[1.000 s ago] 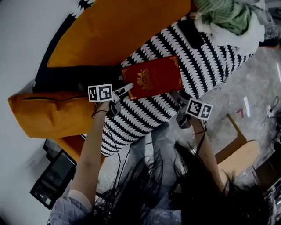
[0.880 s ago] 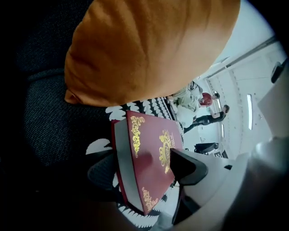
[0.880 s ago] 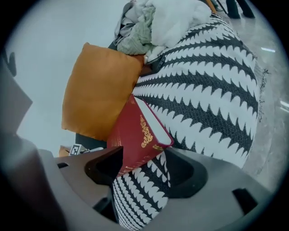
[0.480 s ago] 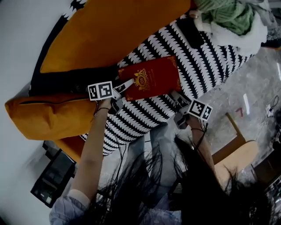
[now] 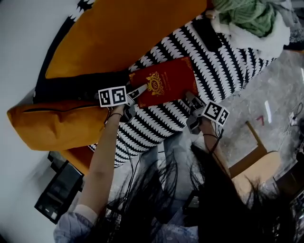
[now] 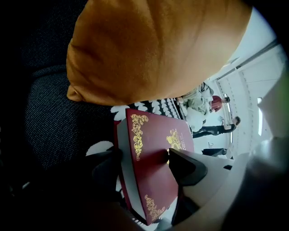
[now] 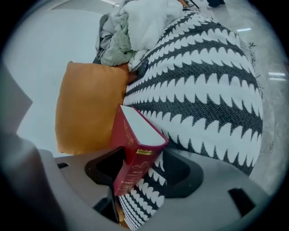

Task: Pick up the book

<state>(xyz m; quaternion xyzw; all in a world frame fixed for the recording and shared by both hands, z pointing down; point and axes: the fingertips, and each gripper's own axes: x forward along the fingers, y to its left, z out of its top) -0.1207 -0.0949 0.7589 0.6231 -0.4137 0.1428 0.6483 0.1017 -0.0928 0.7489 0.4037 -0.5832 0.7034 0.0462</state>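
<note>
The left gripper (image 6: 144, 160) holds the red book (image 5: 166, 81) by its edge, one jaw on the cover and one under it. The right gripper (image 7: 137, 169) has its jaws closed narrowly on the book's spine corner. The book lies on a striped cushion (image 5: 213, 61), and beyond it is an orange pillow (image 5: 128, 33).

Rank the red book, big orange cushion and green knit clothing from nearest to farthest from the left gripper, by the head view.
1. The red book: gripped in the left gripper.
2. The big orange cushion: just above it.
3. The green knit clothing: far top-right corner.
</note>
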